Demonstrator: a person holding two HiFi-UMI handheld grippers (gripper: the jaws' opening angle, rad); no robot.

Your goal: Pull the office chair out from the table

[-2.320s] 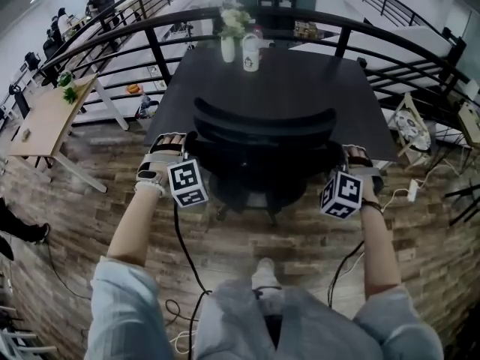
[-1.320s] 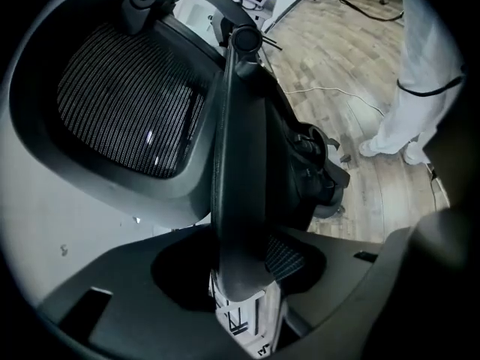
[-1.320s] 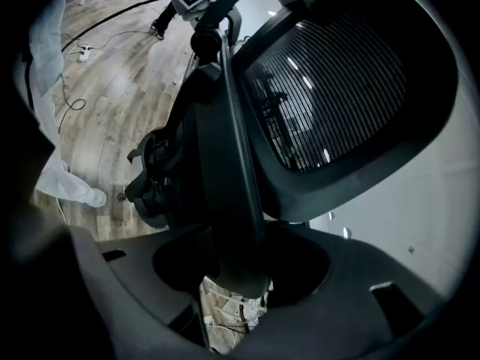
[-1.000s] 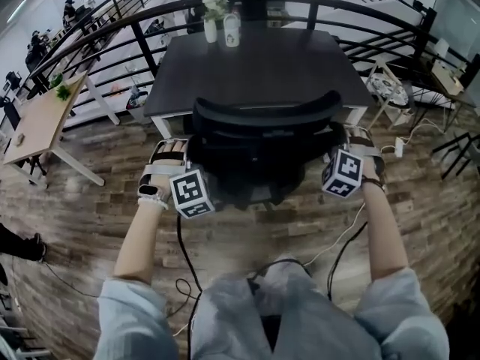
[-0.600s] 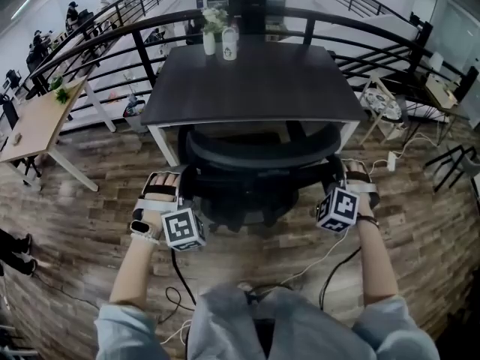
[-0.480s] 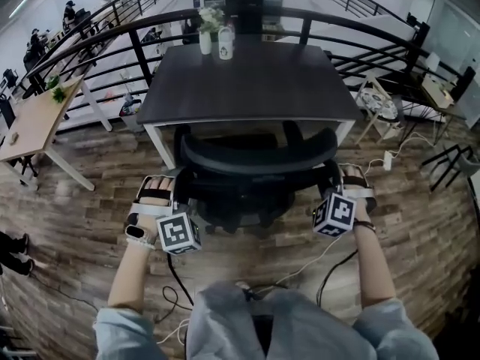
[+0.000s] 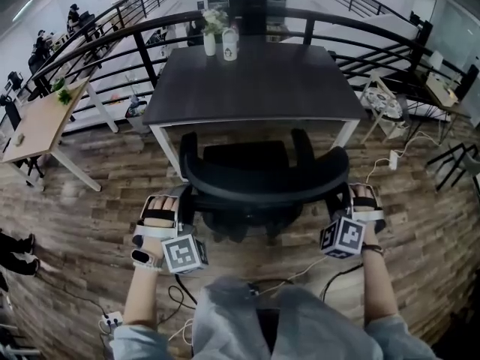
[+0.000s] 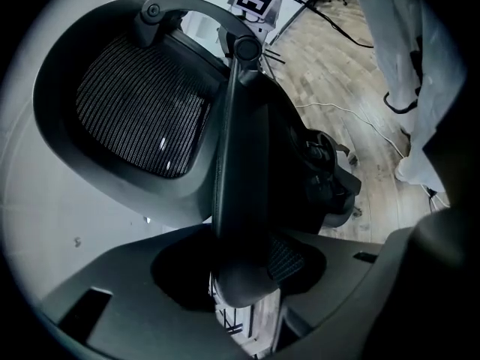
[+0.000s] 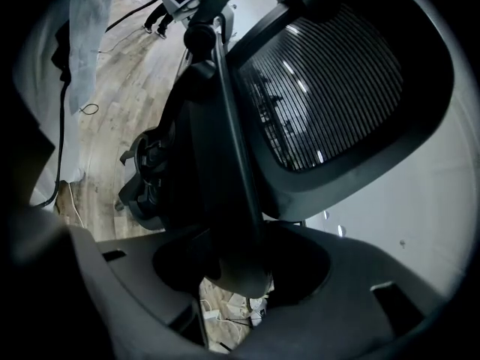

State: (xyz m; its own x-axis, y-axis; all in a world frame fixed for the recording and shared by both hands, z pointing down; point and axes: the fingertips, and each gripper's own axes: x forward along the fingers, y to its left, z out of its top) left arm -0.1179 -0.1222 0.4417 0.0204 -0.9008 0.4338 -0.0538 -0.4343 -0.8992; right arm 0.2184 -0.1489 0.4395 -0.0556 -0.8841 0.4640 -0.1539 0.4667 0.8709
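Observation:
The black office chair [image 7: 262, 184] stands on the wooden floor just in front of the dark table [image 7: 255, 81], with its seat and both armrests out from under the table's near edge. My left gripper [image 7: 183, 205] is shut on the left edge of the backrest. My right gripper [image 7: 346, 201] is shut on the right edge. In the left gripper view the backrest's frame bar runs between the jaws of the left gripper [image 8: 241, 274], beside the mesh back [image 8: 142, 103]. The right gripper [image 9: 236, 268] clamps the matching bar in its own view.
A vase of flowers [image 7: 209, 42] and a white mug [image 7: 230, 47] stand at the table's far edge, before a black railing [image 7: 146, 47]. A light wooden desk [image 7: 37, 122] is at the left. Cables [image 7: 322, 261] and a power strip [image 7: 112, 321] lie on the floor near my legs.
The chair has rolled back toward me, out from under the table, so its seat and armrests now show. Both grippers came back with it, still clamped on the backrest.

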